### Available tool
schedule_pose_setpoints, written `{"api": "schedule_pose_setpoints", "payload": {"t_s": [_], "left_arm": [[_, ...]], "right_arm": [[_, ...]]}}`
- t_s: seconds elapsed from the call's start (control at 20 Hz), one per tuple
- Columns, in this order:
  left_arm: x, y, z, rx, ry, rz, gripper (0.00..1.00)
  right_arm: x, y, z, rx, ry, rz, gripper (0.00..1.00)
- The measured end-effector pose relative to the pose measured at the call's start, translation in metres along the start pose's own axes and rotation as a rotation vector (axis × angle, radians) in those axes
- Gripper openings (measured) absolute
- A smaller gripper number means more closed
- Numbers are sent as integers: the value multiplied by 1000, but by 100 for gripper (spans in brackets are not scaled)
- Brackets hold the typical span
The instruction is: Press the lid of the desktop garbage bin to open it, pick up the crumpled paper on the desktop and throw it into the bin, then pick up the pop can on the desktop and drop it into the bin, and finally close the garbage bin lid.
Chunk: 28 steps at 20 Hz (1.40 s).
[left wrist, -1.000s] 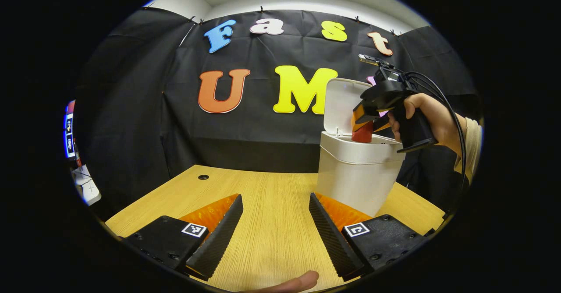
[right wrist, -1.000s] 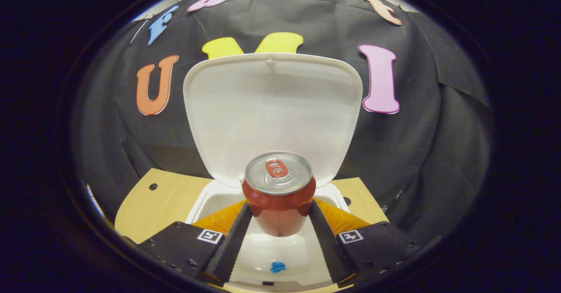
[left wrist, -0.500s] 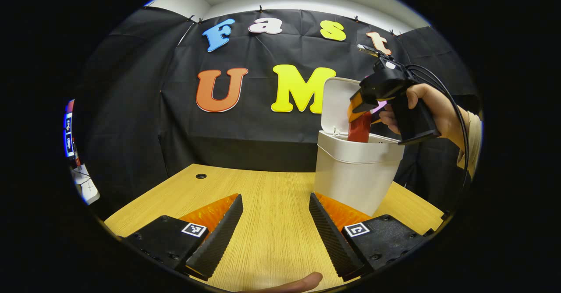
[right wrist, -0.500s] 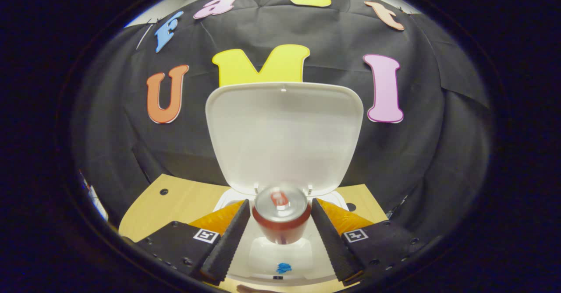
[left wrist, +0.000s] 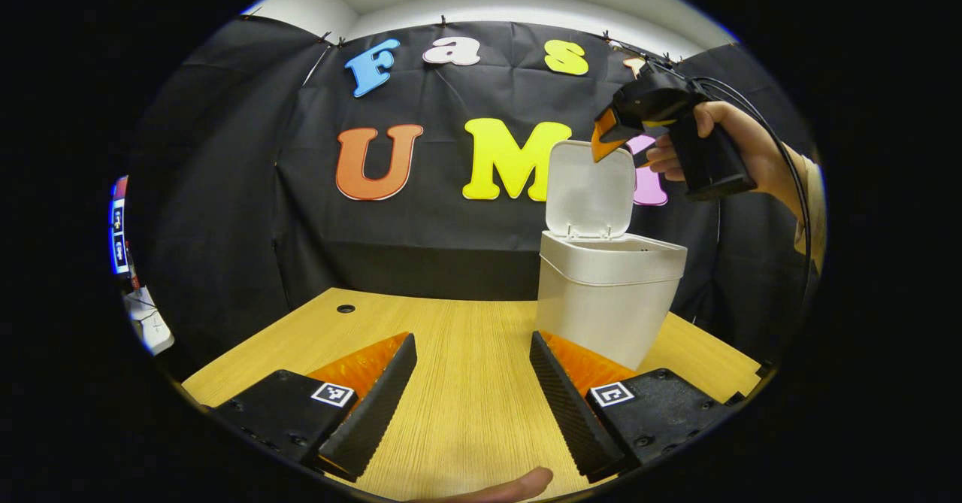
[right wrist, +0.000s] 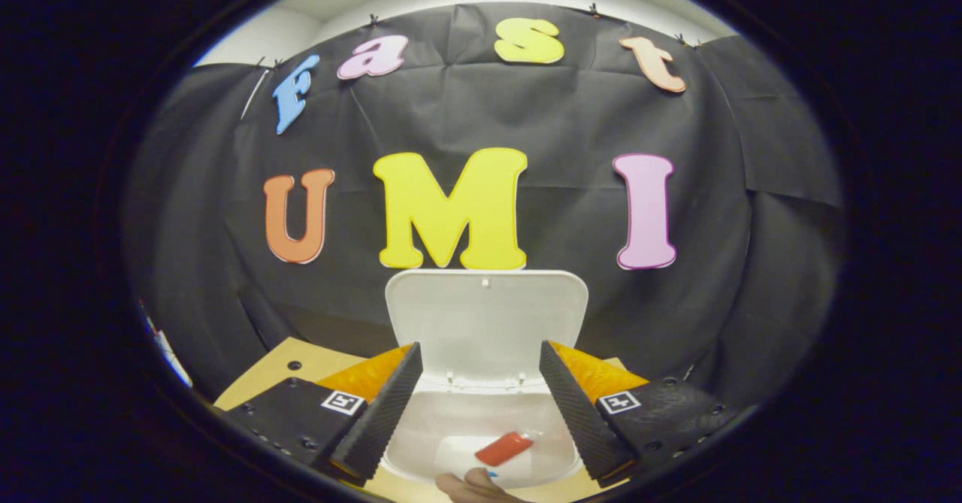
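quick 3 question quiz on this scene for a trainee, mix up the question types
1. True or false: the bin's lid stands raised above the bin.
2. Where does the red pop can lie? A) on the table B) inside the bin C) between the right gripper's fingers
3. Fill in: the left gripper is open above the ___.

Key
1. True; it stands upright at the bin's back edge.
2. B; it lies inside the bin, below the open right gripper, which holds nothing.
3. Table; nothing sits between its fingers.
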State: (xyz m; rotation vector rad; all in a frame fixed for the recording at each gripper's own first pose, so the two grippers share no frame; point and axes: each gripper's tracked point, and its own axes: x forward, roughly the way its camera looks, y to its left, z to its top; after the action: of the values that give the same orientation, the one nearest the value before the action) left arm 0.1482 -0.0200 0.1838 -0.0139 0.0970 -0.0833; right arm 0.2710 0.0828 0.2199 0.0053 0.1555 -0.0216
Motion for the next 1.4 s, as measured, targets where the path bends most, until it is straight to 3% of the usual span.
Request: {"api": "schedule_pose_setpoints", "payload": {"t_s": [0.1,0.3,0.75,0.9,1.05,1.4], "left_arm": [[-1,1,0,15,-4,8,98],[-5,1,5,2,-21,8,98],[-7,5,9,-29,-36,-12,98],[-5,11,7,-25,-29,9,98],[-3,13,7,-30,-30,9,98],[-5,14,9,-25,-33,7,98]], "right_arm": [[0,7,15,21,-26,36,97],[18,-2,45,-15,-111,7,96],[63,20,75,12,-179,-27,96],[77,24,56,62,-117,-34,92],[79,18,54,-10,-117,-75,94],[59,14,45,-1,-58,-49,99]]}}
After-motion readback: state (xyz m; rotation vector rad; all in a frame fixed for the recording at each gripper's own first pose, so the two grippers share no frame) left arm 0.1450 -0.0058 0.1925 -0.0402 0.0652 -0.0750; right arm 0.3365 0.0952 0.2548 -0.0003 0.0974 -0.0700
